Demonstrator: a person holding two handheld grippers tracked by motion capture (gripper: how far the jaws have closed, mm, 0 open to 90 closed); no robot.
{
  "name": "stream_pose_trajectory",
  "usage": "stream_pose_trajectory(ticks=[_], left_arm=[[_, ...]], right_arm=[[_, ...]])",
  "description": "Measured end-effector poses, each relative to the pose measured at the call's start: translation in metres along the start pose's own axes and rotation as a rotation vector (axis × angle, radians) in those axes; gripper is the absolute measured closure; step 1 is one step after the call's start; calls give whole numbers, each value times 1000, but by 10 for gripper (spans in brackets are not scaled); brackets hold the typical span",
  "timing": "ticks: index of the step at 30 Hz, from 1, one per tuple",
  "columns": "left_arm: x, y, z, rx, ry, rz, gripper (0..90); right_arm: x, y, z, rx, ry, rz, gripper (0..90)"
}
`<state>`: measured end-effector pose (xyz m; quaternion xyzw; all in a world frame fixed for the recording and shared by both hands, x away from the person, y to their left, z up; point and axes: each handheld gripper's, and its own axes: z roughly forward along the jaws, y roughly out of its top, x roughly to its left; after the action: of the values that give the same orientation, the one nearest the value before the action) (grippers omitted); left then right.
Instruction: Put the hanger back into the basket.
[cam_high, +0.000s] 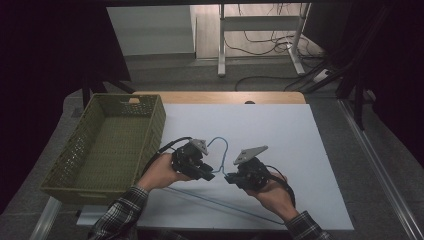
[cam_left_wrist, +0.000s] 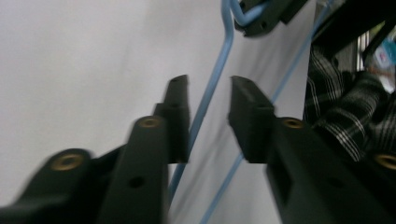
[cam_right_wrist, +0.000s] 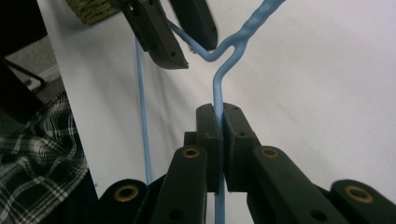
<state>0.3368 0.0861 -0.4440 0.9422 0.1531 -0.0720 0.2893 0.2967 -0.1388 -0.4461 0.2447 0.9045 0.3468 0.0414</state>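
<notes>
Hanger handling over white table
My right gripper (cam_right_wrist: 218, 122) clamps the blue wire hanger (cam_right_wrist: 218, 88); left gripper (cam_left_wrist: 209, 116) stands apart astride it; I'd close squarely.

Lab or test room, set up for recording. A white board (cam_high: 280, 135) is laid over a wooden table (cam_high: 220, 97) as a work surface, and dark curtains (cam_high: 45, 60) are hung on both sides. Behind, a bare metal desk frame (cam_high: 260, 30) is seen on the grey floor (cam_high: 200, 75), with loose cables (cam_high: 270, 42) and a power strip (cam_high: 321, 76) left lying around. A green woven basket (cam_high: 150, 130) is placed at the board's left edge.
</notes>
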Motion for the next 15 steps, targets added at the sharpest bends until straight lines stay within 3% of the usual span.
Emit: stream_pose_trajectory(ticks=[2, 6, 8, 9, 11, 15], left_arm=[[-1, 1, 0, 15, 12, 4, 794], [-6, 2, 1, 27, 14, 22, 862], [-11, 4, 1, 37, 35, 31, 872], [-14, 5, -3, 21, 61, 25, 872], [-19, 4, -10, -34, 52, -9, 875], [-24, 5, -23, -80, 79, -28, 877]], right_arm=[[0, 0, -1, 5, -1, -19, 867], [0, 1, 0, 21, -10, -34, 864], [-1, 1, 0, 36, -14, -49, 860], [-1, 1, 0, 39, -16, -52, 858], [-4, 2, -4, 14, -20, -42, 819], [-9, 4, -18, -40, -62, -29, 632]])
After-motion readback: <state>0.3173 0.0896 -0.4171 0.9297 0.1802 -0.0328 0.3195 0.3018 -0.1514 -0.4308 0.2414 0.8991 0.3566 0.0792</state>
